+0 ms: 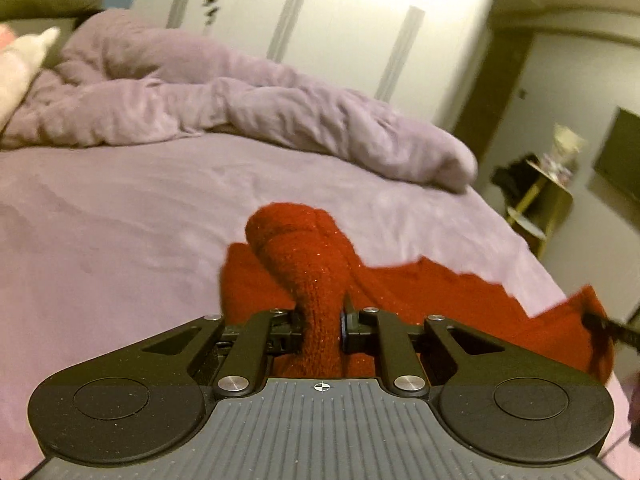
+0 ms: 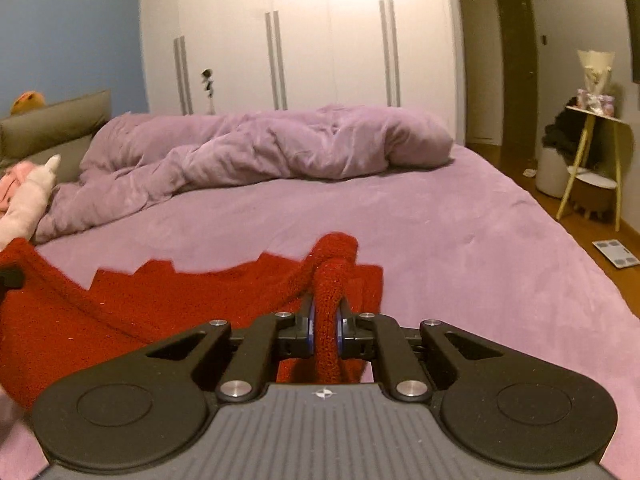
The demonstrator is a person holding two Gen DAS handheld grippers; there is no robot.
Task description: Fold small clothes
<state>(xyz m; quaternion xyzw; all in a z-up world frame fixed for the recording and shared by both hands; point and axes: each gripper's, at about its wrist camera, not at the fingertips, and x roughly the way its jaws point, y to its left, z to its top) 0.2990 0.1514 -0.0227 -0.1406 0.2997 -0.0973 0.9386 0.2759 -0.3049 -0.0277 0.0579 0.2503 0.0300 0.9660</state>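
A red knitted garment (image 1: 440,296) hangs stretched between both grippers just above the purple bed sheet (image 1: 120,220). My left gripper (image 1: 322,326) is shut on a bunched roll of its fabric at the garment's left corner. My right gripper (image 2: 325,328) is shut on another bunched fold of the red knitted garment (image 2: 140,308) at its right corner. The garment's zigzag edge runs between the two holds. The right gripper's tip shows at the far right of the left wrist view, the left gripper's tip at the far left of the right wrist view.
A crumpled purple duvet (image 2: 260,148) lies along the far side of the bed, with a pink plush toy (image 2: 24,196) near the headboard. White wardrobe doors (image 2: 300,40) stand behind. A small yellow side table (image 2: 592,152) and a floor scale (image 2: 616,258) are to the right.
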